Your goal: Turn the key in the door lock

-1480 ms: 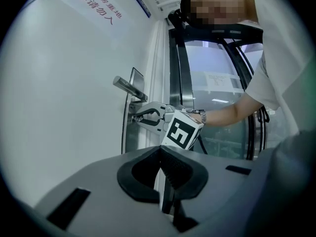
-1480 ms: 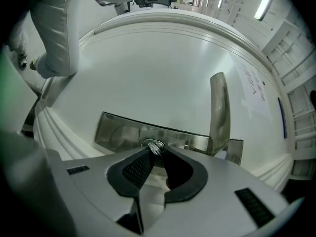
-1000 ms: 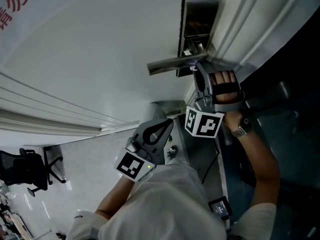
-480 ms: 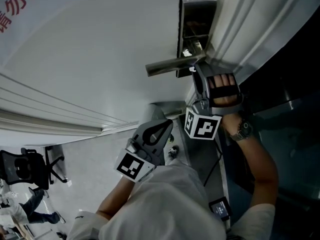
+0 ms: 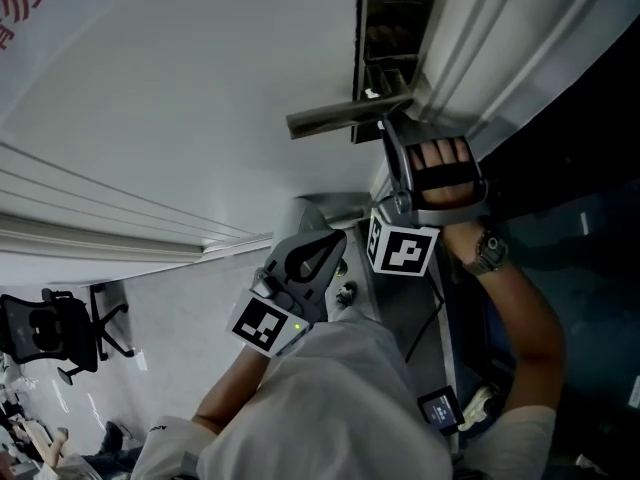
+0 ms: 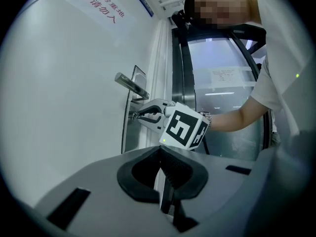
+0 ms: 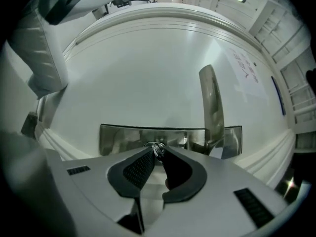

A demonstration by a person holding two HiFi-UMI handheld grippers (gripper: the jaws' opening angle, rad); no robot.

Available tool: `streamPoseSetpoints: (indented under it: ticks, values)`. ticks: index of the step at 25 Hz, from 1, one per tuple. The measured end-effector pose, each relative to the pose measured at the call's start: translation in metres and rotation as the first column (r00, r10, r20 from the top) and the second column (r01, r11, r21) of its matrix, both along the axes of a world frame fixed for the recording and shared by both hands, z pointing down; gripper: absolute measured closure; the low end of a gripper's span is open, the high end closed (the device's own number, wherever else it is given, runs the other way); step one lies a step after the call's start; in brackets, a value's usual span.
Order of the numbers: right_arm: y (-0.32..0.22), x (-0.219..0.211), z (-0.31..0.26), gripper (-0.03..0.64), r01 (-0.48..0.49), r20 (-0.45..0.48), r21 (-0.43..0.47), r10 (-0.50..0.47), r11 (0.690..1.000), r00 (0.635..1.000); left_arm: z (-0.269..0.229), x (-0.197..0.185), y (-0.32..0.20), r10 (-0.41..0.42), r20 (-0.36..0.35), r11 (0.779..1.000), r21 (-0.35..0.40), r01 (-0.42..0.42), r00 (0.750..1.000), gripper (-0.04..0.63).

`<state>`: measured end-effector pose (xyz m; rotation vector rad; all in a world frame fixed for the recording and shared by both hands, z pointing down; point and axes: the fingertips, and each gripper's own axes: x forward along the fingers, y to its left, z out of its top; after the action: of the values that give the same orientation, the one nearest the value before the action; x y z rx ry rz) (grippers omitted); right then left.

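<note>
Since the key (image 7: 157,147) is a small, thin, stiff piece of metal seated in the lock, I judge it light but slick, likely to twist out of a loose pinch. The flat head is the place to hold, with its flats square to the pads. The right gripper (image 7: 158,155) has that head pinched between its tips, though the jaws have just been easing apart, so I rate the hold as thin. The key sits dead ahead of this gripper, right at its tips, against the steel lock plate (image 7: 123,138). The lever handle (image 7: 211,107) stands just to the gripper's right in its own view. The left gripper (image 6: 159,154) is closed on nothing and held back from the door, with the right one ahead of it and a little above. The door (image 7: 148,68) is smooth, white and hard, with nothing to brace on. Behind the left gripper lie pale floor (image 5: 190,308) and an office chair (image 5: 55,338). Past the right gripper is a glass panel (image 6: 232,78).
</note>
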<state>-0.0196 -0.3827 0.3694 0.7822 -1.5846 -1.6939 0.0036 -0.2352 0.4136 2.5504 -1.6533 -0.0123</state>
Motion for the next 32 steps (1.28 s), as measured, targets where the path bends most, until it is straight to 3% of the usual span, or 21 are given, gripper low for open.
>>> streamPoseSetpoints:
  ticks: [4, 10, 17, 21, 25, 26, 28, 32]
  values:
    - [0.000, -0.001, -0.002, 0.565, -0.016, 0.109, -0.110, 0.028, 0.994, 0.994, 0.004, 0.008, 0.003, 0.012, 0.002, 1.000, -0.010, -0.012, 1.000, 0.589]
    - [-0.002, 0.000, -0.005, 0.560, -0.002, 0.242, -0.240, 0.062, 0.971, 0.968, -0.003, 0.011, 0.010, -0.036, -0.006, 0.999, 0.002, 0.036, 0.999, 0.589]
    - [0.000, 0.001, -0.007, 0.571, 0.046, 0.392, -0.372, 0.112, 0.927, 0.913, 0.004, -0.003, 0.025, -0.080, -0.008, 0.997, -0.021, 0.080, 0.997, 0.589]
    - [-0.004, 0.002, -0.009, 0.606, 0.148, 0.541, -0.523, 0.192, 0.839, 0.819, -0.001, -0.009, 0.023, -0.085, 0.003, 0.996, 0.000, 0.085, 0.996, 0.589]
    - [-0.007, 0.003, -0.011, 0.606, 0.157, 0.582, -0.553, 0.246, 0.818, 0.775, -0.003, -0.013, 0.020, -0.072, -0.004, 0.997, 0.021, 0.072, 0.997, 0.589]
    - [-0.006, 0.003, -0.011, 0.606, 0.173, 0.597, -0.576, 0.267, 0.799, 0.757, -0.003, -0.013, 0.020, -0.071, -0.006, 0.997, 0.019, 0.071, 0.997, 0.589]
    - [-0.007, 0.003, -0.011, 0.606, 0.230, 0.633, -0.638, 0.330, 0.735, 0.700, -0.004, -0.011, 0.017, -0.070, -0.006, 0.997, 0.015, 0.070, 0.998, 0.589]
    - [-0.012, 0.003, -0.015, 0.604, 0.397, 0.705, -0.692, 0.447, 0.603, 0.550, -0.001, 0.000, 0.015, -0.044, 0.023, 0.999, 0.013, 0.044, 0.999, 0.589]
